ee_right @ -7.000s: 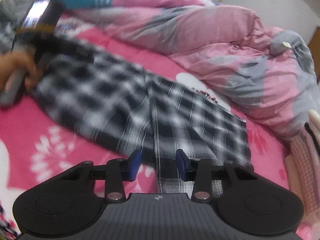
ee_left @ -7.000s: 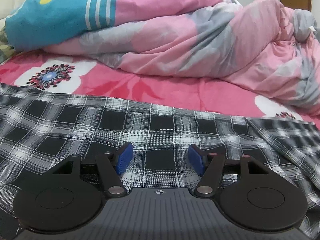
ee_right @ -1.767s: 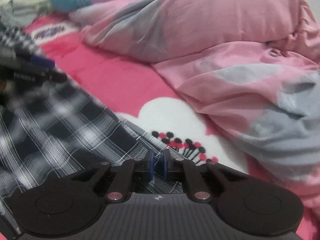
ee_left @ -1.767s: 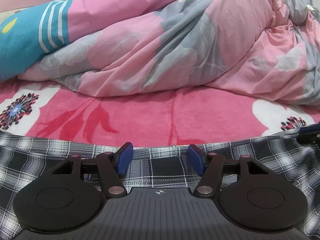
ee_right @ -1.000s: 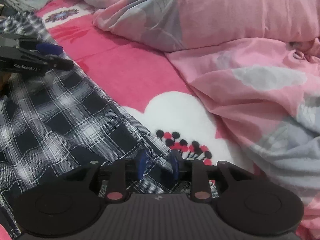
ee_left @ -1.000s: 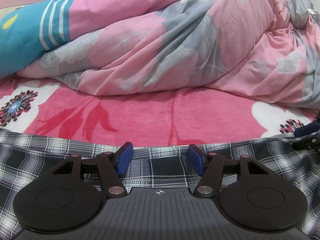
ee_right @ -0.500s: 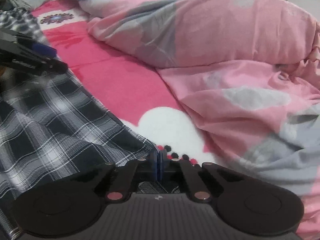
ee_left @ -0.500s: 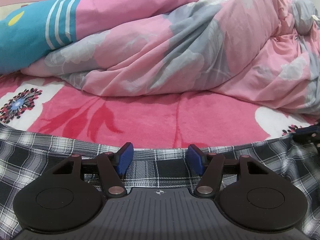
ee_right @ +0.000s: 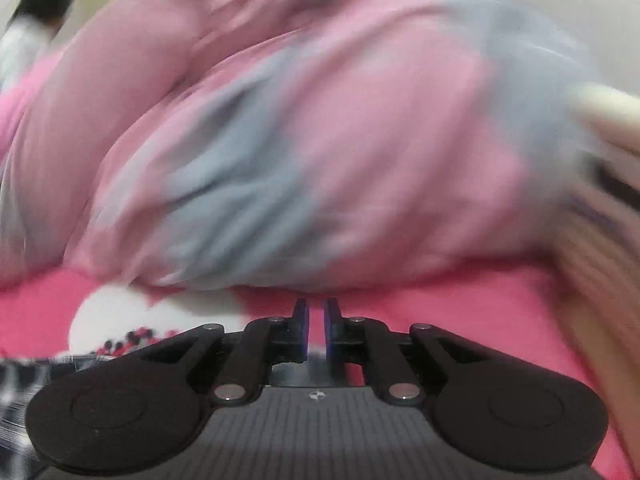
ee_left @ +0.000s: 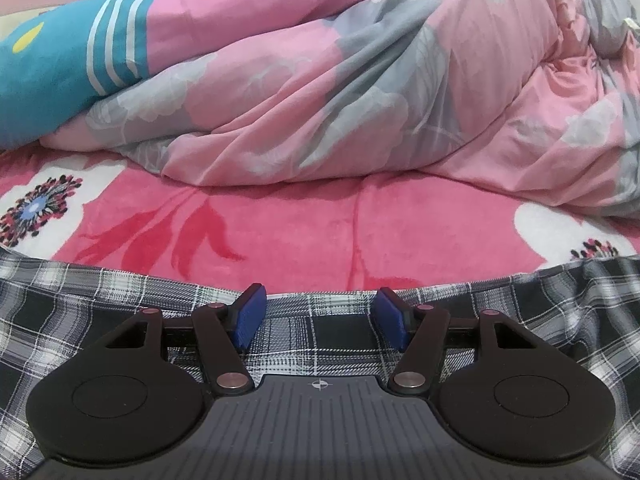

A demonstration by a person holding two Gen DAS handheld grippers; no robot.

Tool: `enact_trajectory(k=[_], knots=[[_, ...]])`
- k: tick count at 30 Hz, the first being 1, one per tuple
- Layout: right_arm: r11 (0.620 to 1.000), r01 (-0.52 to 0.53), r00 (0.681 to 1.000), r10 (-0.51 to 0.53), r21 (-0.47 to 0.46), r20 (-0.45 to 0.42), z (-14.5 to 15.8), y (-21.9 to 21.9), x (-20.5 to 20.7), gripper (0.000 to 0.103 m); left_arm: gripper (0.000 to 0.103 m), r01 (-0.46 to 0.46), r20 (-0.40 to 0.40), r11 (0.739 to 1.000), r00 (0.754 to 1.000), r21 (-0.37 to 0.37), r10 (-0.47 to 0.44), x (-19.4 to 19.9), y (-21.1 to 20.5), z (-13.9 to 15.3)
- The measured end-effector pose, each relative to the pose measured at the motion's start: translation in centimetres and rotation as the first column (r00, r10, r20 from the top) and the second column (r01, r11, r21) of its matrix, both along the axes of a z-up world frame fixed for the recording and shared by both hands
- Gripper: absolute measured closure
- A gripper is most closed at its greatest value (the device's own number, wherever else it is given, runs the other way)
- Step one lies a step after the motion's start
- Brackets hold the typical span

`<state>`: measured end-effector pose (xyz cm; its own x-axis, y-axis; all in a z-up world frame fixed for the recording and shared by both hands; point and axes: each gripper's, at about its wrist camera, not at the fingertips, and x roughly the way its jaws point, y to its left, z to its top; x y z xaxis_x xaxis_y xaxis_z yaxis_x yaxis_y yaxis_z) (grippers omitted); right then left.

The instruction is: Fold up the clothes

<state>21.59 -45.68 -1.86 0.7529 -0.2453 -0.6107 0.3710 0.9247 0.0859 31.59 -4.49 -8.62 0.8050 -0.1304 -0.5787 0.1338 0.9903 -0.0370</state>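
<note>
The black-and-white plaid garment point(ee_left: 80, 320) lies spread on the bed across the bottom of the left wrist view. My left gripper point(ee_left: 320, 318) hovers over its far edge, open, with the cloth lying under and between the blue pads point(ee_left: 250, 316) but not pinched. In the blurred right wrist view my right gripper point(ee_right: 317, 328) is over bare pink sheet. Its jaws are opening, a narrow gap shows, and nothing is between them. Only a corner of the plaid garment point(ee_right: 16, 384) shows at the lower left there.
A rumpled pink-and-grey duvet point(ee_left: 360, 100) is heaped along the far side of the bed, with a blue striped pillow point(ee_left: 60, 60) at its left. The pink floral sheet point(ee_left: 300, 232) lies between duvet and garment. A blurred beige striped thing point(ee_right: 600, 280) stands at the right.
My right gripper swung fast to the right, off the garment's corner that it was shut over, and its jaws parted slightly. Its tip left the left wrist view. The left gripper stayed put.
</note>
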Motion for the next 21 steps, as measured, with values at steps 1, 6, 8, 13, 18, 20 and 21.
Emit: enact_trajectory(k=[1, 6, 8, 13, 18, 20, 21], knots=[[1.000, 0.010, 1.000, -0.009, 0.015, -0.006, 0.4, -0.8, -1.5, 0.094, 0.042, 0.000, -0.001, 1.000, 1.000, 0.001, 0.000, 0.0, 0.0, 0.0], [0.994, 0.043, 0.997, -0.036, 0.100, -0.072, 0.6, -1.5, -7.2, 0.059, 0.041, -0.001, -0.008, 1.000, 1.000, 0.017, 0.001, 0.1, -0.2, -0.1], [0.975, 0.065, 0.996, -0.051, 0.211, -0.073, 0.2, -1.2, -9.3, 0.055, 0.041, -0.001, -0.011, 1.000, 1.000, 0.026, 0.001, 0.1, -0.3, 0.0], [0.857, 0.135, 0.991, -0.129, 0.498, -0.047, -1.4, -1.2, -14.9, 0.053, 0.042, -0.009, -0.015, 1.000, 1.000, 0.015, 0.010, -0.5, 0.3, 1.2], [0.840, 0.111, 0.991, -0.134, 0.531, 0.005, -1.4, -0.7, -16.8, 0.056, 0.042, 0.080, 0.056, 0.997, 0.995, 0.014, -0.080, -5.4, 0.7, 4.8], [0.834, 0.107, 0.989, -0.144, 0.542, 0.027, -1.6, -0.9, -16.8, 0.062, 0.042, 0.183, 0.077, 0.983, 0.980, 0.023, -0.185, -8.2, -0.3, 6.0], [0.824, 0.110, 0.987, -0.155, 0.556, 0.035, -1.8, -1.2, -16.6, 0.063, 0.042, 0.236, 0.087, 0.971, 0.968, 0.028, -0.237, -9.6, -0.8, 6.5]])
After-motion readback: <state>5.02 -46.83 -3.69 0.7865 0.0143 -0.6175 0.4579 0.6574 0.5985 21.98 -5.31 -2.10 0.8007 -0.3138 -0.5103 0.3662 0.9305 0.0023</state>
